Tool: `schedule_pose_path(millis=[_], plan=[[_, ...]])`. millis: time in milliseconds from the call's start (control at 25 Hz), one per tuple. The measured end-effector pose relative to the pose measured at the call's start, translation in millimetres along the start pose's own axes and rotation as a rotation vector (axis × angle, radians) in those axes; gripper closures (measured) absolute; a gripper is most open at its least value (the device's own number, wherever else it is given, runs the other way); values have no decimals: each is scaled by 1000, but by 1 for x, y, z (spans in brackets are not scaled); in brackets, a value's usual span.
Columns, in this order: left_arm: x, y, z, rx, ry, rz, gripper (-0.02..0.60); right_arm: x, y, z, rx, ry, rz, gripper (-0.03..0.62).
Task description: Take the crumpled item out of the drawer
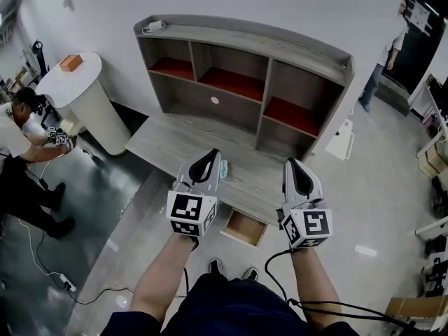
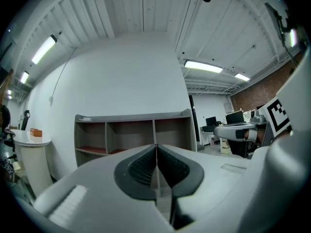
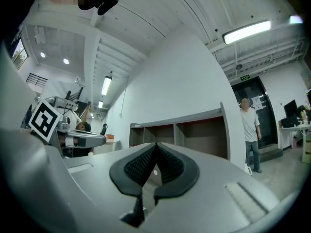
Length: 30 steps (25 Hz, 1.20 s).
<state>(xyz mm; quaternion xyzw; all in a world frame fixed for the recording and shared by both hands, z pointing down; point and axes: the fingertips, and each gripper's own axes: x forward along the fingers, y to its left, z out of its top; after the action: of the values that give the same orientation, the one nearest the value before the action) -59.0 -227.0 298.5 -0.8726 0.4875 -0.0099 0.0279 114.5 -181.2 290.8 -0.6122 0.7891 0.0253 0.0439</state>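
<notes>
The open drawer (image 1: 245, 227) juts from the front of the grey desk (image 1: 168, 145); its wooden inside looks empty. A small pale crumpled item (image 1: 224, 171) lies on the desk top, just right of my left gripper (image 1: 212, 152). That gripper is held above the desk, shut with nothing in it; in the left gripper view its jaws (image 2: 156, 147) meet in front of the shelf unit (image 2: 131, 135). My right gripper (image 1: 292, 162) hovers level with it over the desk's right part, also shut and empty, and it (image 3: 155, 144) faces the same shelves (image 3: 184, 135).
A hutch with red-floored compartments (image 1: 238, 75) stands on the desk's back; a power strip (image 1: 154, 26) lies on top. A white round table (image 1: 84, 96) carries an orange box (image 1: 71, 62). A person (image 1: 21, 138) crouches left, another (image 1: 381, 65) stands back right. Cables (image 1: 49, 257) cross the floor.
</notes>
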Motion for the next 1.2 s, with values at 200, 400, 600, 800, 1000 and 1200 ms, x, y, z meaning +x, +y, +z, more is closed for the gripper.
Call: schedule_pose_path(millis=[200,400,600,800,1000,1200], plan=[[-8,5,3,-9,-13,32,574,-5,3,1,-10,1,17,588],[-12,13,-1,-22,-14,57,574,-8,3,-2,-7,6,21,588],[-13,13,-5,-29,-8,66,574,-10,0,-6,-3,12,20,588],[-13,14,-5,-27,-9,70,574,-9,-1,-7,1,15,21,588],[-13,18,-5,-31,-7,80,574,-7,-2,-6,-4,24,24,588],[-11,24,-5,-30,-7,88,574,-5,-4,-7,-6,30,24,588]])
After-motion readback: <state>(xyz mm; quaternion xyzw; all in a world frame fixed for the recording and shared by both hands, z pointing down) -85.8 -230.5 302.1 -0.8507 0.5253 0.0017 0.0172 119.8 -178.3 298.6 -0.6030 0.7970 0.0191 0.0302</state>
